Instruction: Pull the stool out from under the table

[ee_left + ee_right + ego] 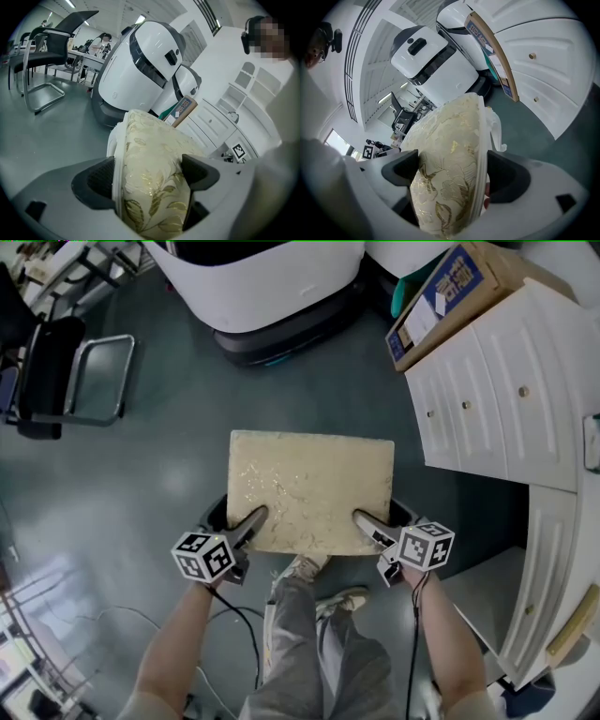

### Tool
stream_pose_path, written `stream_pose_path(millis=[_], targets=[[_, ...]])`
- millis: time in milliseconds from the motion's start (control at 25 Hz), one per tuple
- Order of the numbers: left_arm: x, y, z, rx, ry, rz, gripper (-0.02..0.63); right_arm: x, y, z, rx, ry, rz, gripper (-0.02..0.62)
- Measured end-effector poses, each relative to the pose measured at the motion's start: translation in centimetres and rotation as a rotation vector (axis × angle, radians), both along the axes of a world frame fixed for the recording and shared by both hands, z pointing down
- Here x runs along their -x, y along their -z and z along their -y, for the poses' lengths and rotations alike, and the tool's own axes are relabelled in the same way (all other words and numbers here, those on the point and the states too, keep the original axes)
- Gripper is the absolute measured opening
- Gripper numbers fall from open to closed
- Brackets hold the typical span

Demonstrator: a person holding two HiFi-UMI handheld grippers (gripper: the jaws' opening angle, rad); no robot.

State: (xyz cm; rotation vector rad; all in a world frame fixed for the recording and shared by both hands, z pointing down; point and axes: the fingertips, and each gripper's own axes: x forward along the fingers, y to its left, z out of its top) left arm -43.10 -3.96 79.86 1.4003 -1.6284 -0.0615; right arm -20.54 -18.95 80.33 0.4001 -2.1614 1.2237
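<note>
A: Left hand-held gripper [251,519]?
B: Pinching the near-left corner of the stool [311,486], which stands on open floor [159,456] straight ahead, long side crosswise.
A: Right hand-held gripper [367,522]?
B: Pinching the near-right corner, equally close.

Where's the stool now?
Head view, centre: the stool is left of the white cabinet, ahead of the person's shoes, its near corners clamped by the left gripper and right gripper.
</note>
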Motion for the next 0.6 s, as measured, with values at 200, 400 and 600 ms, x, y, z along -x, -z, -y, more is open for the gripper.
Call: stream_pose_path(millis=[200, 400, 600], targets=[[0.1, -2.6, -0.2, -0.001, 0.001, -0.014, 0.443, 0.2, -2.2, 0.0, -0.008, -0.006, -0.004, 0.457], [0.1, -4.3, -0.5, -0.007, -0.009, -0.011, 0.443, 0.1, -4.0, -0.6, -0.006, -0.010, -0.012, 0.457], [-0.1, -5.2, -1.0, -0.018, -0.007, -0.017, 0.443, 0.1, -4.3, -0.8, -0.027, 0.002, -0.002, 0.457]])
